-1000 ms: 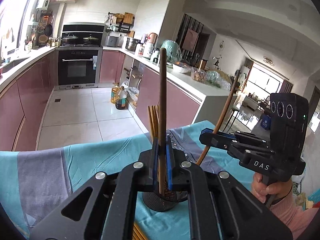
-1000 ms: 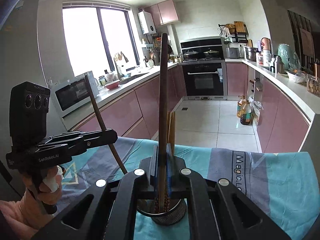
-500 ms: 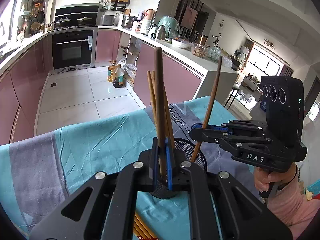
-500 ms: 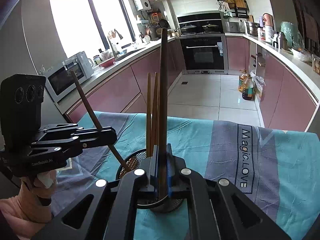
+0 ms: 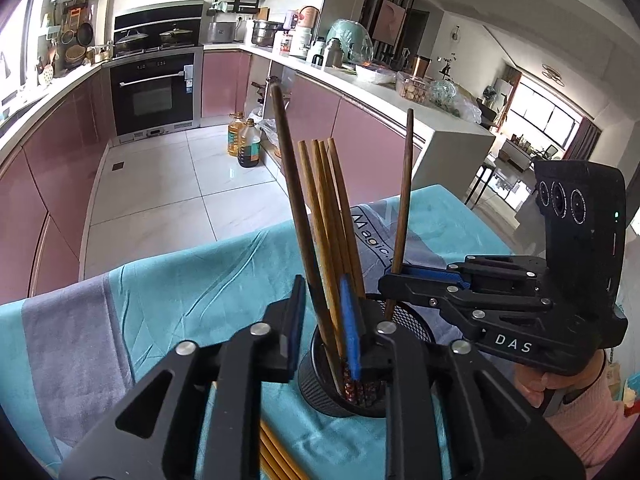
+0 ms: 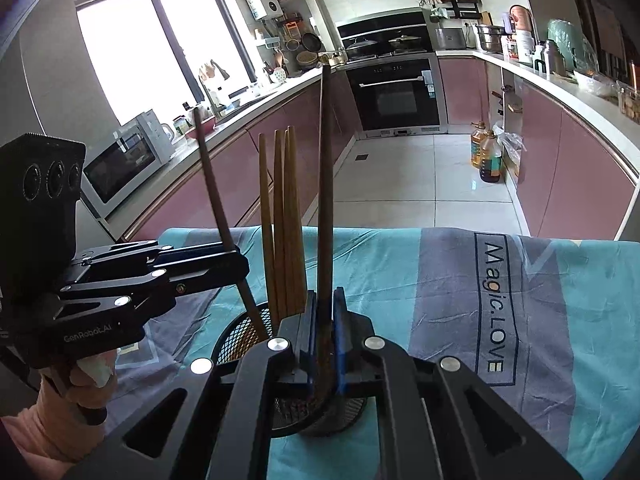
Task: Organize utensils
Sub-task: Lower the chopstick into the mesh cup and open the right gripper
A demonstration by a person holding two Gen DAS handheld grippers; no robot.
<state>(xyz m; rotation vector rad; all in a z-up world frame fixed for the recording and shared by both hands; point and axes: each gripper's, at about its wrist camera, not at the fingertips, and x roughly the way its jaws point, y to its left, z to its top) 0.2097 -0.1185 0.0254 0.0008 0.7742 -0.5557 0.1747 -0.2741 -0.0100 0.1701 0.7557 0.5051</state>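
Left gripper jaws just parted, dark chopstick loose between them, apparently in cup. Right gripper clamps second chopstick low: light, stiff, slippery.

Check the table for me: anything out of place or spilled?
Yes: a few loose chopsticks lie flat on the cloth beside the mesh holder, not standing in it. Nothing looks spilled or damaged.

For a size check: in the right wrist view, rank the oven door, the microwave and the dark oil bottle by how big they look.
1. oven door
2. microwave
3. dark oil bottle

This is apparent size only; the three stand at different depths, and fisheye distortion stretches things near the edges.
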